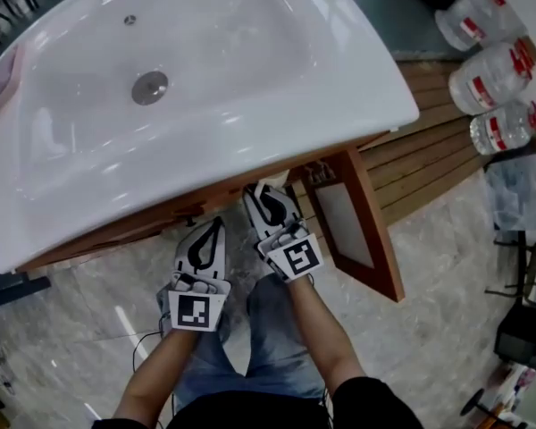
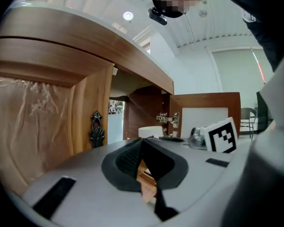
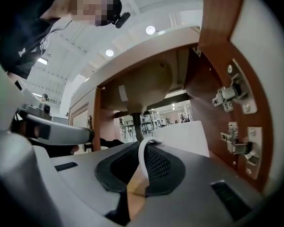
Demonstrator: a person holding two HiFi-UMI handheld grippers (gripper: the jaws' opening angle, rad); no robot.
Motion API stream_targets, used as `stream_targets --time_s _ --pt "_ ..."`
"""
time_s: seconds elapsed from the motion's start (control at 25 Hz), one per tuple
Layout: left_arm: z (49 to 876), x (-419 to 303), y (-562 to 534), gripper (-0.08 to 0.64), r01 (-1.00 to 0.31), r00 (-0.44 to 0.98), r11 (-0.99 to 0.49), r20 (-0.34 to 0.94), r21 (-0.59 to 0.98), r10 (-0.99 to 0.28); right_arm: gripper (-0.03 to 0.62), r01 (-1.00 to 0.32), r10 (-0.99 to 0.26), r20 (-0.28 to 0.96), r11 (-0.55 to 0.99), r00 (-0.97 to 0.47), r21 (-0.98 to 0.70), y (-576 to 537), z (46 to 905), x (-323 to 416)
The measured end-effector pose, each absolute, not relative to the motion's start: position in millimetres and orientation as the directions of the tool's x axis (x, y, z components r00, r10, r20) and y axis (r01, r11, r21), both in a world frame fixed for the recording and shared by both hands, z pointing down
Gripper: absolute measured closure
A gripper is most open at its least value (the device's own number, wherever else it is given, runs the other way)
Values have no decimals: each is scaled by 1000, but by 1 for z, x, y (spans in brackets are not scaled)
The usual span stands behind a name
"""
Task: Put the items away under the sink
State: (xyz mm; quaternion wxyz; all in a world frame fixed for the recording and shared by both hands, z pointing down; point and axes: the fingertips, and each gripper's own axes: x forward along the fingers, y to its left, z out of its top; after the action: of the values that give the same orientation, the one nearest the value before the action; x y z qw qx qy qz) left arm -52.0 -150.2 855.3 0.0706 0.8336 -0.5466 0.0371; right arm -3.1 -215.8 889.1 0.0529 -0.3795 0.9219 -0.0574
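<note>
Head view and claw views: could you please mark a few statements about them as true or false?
1. The cabinet door under the sink stands open. True.
2. The left claw holds a cup. False: its jaws are together with nothing between them.
3. The right claw is shut on a thin white item. True.
4. The sink is full of water. False: no water shows, and its drain lies uncovered.
5. Clear bottles with red labels are off to the person's right. True.
</note>
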Motion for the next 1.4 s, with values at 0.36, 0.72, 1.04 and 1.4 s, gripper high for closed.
stream_targets --time_s 0.36,0.72,1.04,1.4 --pt "871 -52 -143 552 -908 419 -415 152 63 -895 558 -651 -661 -25 745 -750 -146 -248 921 -33" --pt "848 -55 -136 552 -899 438 -431 203 77 -876 508 -730 -732 83 650 -676 -210 -231 926 -7" --pt "783 -63 -115 552 -897 441 -423 303 129 -845 515 -792 -777 193 539 -599 -288 -196 887 18" --pt "637 -80 -96 552 -905 424 -399 358 145 -832 578 -803 -753 290 514 -591 -301 -133 718 37"
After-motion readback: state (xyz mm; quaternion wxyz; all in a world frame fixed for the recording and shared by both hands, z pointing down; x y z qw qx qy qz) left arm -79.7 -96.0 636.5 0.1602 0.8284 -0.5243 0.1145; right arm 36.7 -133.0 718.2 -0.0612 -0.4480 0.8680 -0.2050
